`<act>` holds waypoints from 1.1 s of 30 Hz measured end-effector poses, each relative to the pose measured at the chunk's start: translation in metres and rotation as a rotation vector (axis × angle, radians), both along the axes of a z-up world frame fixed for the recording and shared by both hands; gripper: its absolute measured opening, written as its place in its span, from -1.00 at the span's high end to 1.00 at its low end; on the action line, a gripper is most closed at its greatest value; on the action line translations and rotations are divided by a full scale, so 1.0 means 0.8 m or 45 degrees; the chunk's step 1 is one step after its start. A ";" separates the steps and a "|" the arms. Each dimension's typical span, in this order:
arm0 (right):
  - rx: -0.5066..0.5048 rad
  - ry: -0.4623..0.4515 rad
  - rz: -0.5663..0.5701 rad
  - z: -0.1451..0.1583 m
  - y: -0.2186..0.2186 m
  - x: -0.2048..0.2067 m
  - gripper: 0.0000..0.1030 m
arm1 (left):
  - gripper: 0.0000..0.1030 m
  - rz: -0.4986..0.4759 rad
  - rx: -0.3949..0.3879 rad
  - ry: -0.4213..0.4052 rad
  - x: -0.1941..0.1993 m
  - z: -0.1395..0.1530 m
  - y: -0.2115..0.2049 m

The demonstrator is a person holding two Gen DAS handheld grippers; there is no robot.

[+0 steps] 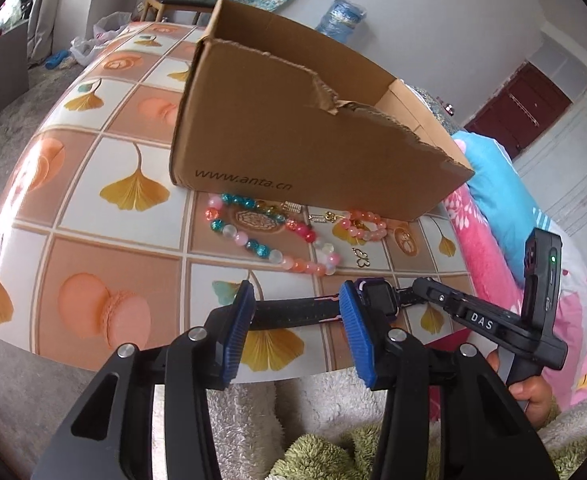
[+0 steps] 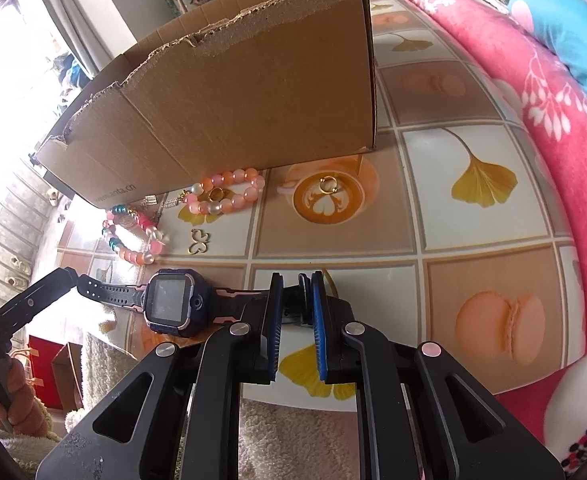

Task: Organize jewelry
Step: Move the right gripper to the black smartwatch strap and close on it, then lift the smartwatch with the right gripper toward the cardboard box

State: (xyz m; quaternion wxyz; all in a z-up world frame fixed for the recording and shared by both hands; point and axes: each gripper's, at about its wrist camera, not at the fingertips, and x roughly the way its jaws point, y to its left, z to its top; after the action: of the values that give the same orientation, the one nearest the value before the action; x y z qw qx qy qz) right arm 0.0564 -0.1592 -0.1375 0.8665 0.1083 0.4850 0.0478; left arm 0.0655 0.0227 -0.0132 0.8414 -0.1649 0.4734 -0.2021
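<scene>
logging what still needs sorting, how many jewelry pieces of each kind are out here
watch: 1
bead bracelets: 2
gold rings: 2
gold butterfly charm: 1
small rectangular charms: 2
total: 8

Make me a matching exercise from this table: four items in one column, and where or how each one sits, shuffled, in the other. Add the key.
Items
1. smartwatch
2. gold ring
3. pink bead bracelet
4. cardboard box

Place or state
A. on the coffee cup printed on the tablecloth
B. strap pinched in the right tool
C. standing open, top edge torn ragged
D. looped around a small gold piece, just in front of the box

Pairs: 1-B, 2-A, 3-D, 4-C
</scene>
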 end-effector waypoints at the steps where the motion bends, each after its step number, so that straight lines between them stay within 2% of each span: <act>1: 0.002 -0.003 0.001 0.000 -0.001 0.000 0.76 | 0.16 0.017 -0.013 0.005 0.001 -0.002 0.003; 13: 0.015 -0.020 0.004 0.001 -0.005 -0.006 0.76 | 0.19 0.174 -0.140 0.081 0.005 -0.023 0.028; 15: 0.014 -0.023 0.007 0.001 -0.005 -0.007 0.76 | 0.32 0.172 -0.181 0.164 0.007 -0.038 0.028; 17: 0.013 -0.024 0.007 0.001 -0.005 -0.007 0.76 | 0.35 0.189 -0.209 0.167 0.002 -0.043 0.025; 20: 0.015 -0.024 0.007 0.001 -0.004 -0.007 0.76 | 0.35 0.160 -0.121 0.150 0.003 -0.038 0.011; 24: 0.010 -0.028 0.011 0.001 -0.003 -0.008 0.76 | 0.61 0.153 0.018 0.144 0.006 -0.033 0.000; 33: 0.027 -0.032 0.005 0.000 -0.007 -0.009 0.79 | 0.75 0.129 0.244 0.083 0.010 -0.030 -0.016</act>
State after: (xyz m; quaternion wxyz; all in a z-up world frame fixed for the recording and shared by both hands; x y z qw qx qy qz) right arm 0.0491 -0.1645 -0.1373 0.8713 0.1157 0.4736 0.0561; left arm 0.0731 0.0096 -0.0369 0.8466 -0.1138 0.5086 -0.1076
